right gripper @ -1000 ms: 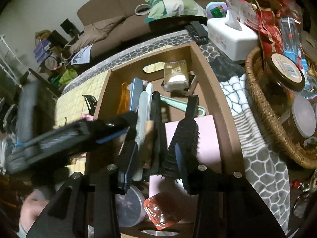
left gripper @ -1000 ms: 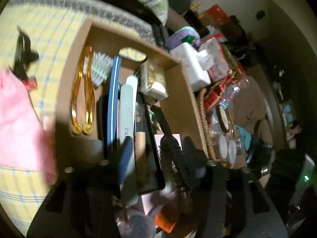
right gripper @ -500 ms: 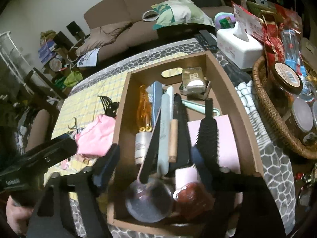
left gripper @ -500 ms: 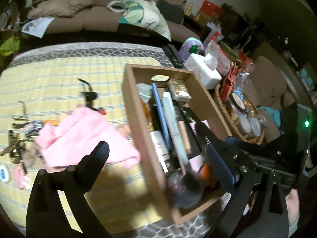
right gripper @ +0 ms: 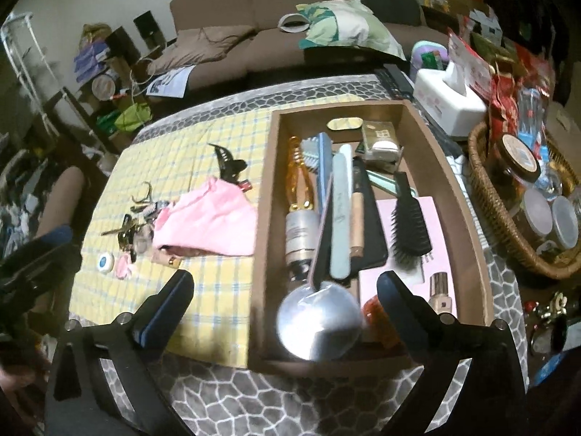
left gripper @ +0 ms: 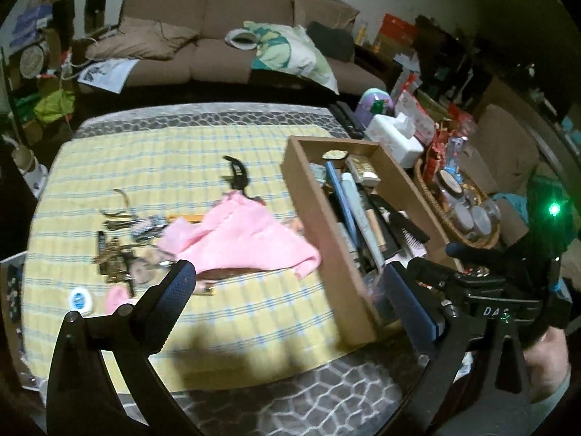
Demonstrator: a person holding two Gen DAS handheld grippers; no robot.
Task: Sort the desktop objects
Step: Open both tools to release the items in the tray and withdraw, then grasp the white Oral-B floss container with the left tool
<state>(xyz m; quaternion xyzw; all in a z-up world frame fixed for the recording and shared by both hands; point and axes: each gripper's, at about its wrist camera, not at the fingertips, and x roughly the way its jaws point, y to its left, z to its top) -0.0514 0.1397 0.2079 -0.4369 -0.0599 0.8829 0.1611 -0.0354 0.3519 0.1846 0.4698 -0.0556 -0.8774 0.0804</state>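
Note:
A brown cardboard tray (right gripper: 468,214) (left gripper: 312,203) holds a black hairbrush (right gripper: 410,225), nail files (right gripper: 339,214), an orange clip, a bottle and a round mirror (right gripper: 317,321). Left of it on the yellow checked cloth lie a pink cloth (left gripper: 239,239) (right gripper: 210,221), a black claw clip (left gripper: 238,176) (right gripper: 228,161), keys (left gripper: 116,258) and a small blue-white tin (left gripper: 80,297). My left gripper (left gripper: 290,283) is open and empty above the cloth's near edge. My right gripper (right gripper: 287,287) is open and empty above the tray's near end.
A wicker basket (right gripper: 504,218) of jars stands right of the tray, with a white tissue box (right gripper: 448,100) behind it. A brown sofa (left gripper: 218,36) is beyond the table. The right gripper's body (left gripper: 508,290) shows at the right of the left wrist view.
Both grippers have pulled back and up from inside the tray and opened wide. The left one has swung left over the yellow cloth.

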